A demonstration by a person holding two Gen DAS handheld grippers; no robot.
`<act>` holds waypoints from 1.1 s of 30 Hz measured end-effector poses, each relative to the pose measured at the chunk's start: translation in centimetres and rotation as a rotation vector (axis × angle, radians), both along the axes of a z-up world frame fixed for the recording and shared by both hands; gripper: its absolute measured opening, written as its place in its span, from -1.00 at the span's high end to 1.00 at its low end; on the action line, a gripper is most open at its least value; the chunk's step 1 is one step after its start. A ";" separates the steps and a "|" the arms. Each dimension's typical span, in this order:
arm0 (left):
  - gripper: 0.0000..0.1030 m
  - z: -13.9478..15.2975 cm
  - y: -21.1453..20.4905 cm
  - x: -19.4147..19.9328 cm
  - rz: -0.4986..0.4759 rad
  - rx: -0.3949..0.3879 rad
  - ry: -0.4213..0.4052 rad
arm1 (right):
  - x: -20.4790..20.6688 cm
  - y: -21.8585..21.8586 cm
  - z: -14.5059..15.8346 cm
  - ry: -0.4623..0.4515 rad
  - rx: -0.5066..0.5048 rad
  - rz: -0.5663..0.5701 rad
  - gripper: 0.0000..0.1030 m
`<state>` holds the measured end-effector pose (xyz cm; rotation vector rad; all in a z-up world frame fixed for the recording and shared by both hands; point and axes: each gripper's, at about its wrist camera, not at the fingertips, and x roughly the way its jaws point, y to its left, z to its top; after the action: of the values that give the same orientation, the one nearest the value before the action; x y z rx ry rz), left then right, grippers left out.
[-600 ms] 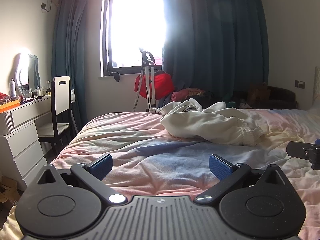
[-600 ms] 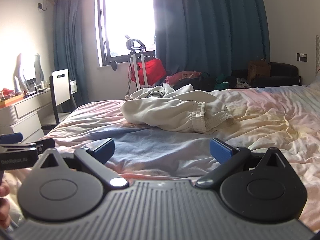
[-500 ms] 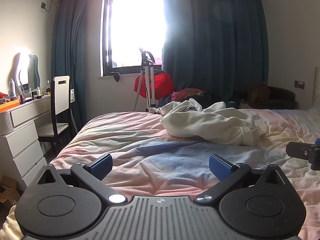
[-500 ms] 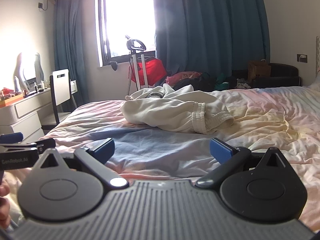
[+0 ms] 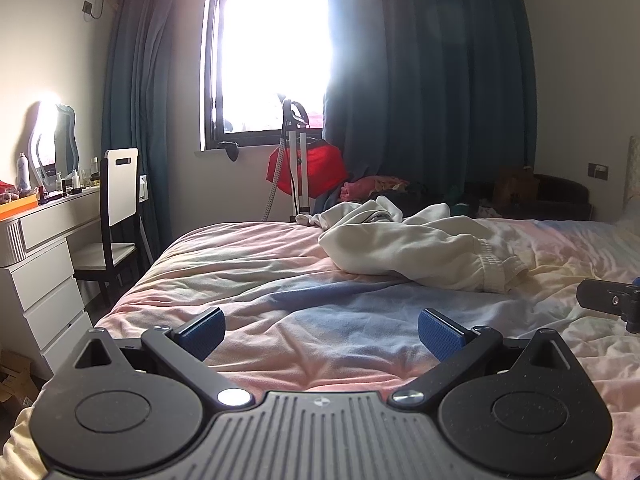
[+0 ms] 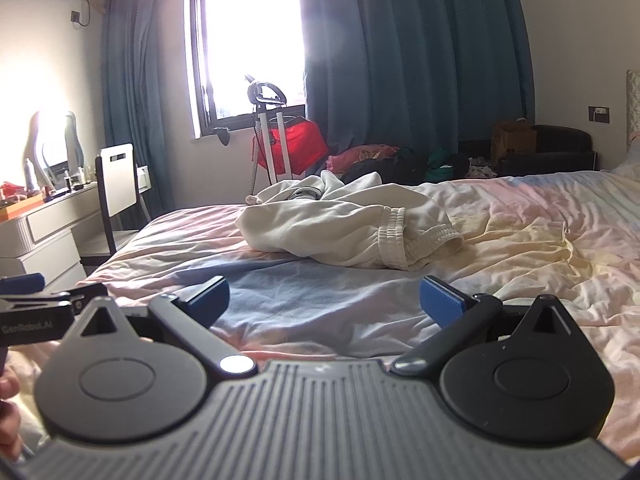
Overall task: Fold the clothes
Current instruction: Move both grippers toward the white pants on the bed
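Observation:
A crumpled cream-white garment [image 5: 416, 248] with a ribbed elastic hem lies in a heap on the bed [image 5: 280, 280], ahead of both grippers; it also shows in the right wrist view [image 6: 344, 232]. My left gripper [image 5: 322, 332] is open and empty, low over the near part of the bed, well short of the garment. My right gripper [image 6: 324, 304] is open and empty too, beside the left one. Part of the right gripper shows at the right edge of the left wrist view [image 5: 612, 300].
The bed has a rumpled pastel cover [image 6: 520, 248]. A white dresser [image 5: 40, 264] and a chair [image 5: 116, 216] stand left of the bed. A garment steamer with a red bag [image 5: 304, 168] and a clothes pile [image 6: 384, 160] stand by the window.

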<state>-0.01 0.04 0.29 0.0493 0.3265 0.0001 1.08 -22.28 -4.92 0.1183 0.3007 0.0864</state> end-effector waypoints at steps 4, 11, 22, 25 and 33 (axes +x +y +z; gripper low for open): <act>-1.00 -0.1 0.0 0.0 0.004 0.002 -0.001 | -0.1 0.1 0.0 -0.003 -0.011 -0.003 -1.00; -1.00 -0.2 0.0 -0.1 0.003 0.003 -0.002 | -0.2 0.0 0.1 -0.001 -0.003 -0.002 -1.00; -1.00 0.0 0.1 -0.4 0.006 -0.003 -0.019 | -0.5 0.1 0.5 -0.024 0.013 -0.038 -1.00; -1.00 0.3 -0.1 -0.9 0.021 0.020 -0.062 | -0.8 0.2 0.7 -0.050 0.007 -0.085 -1.00; -1.00 0.4 -0.3 -1.2 0.012 0.021 -0.082 | -1.1 -0.4 0.7 -0.069 0.040 -0.055 -0.28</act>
<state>-1.18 -0.25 0.73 0.0680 0.2452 0.0174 -0.01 -22.63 -4.20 0.1633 0.2267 0.0422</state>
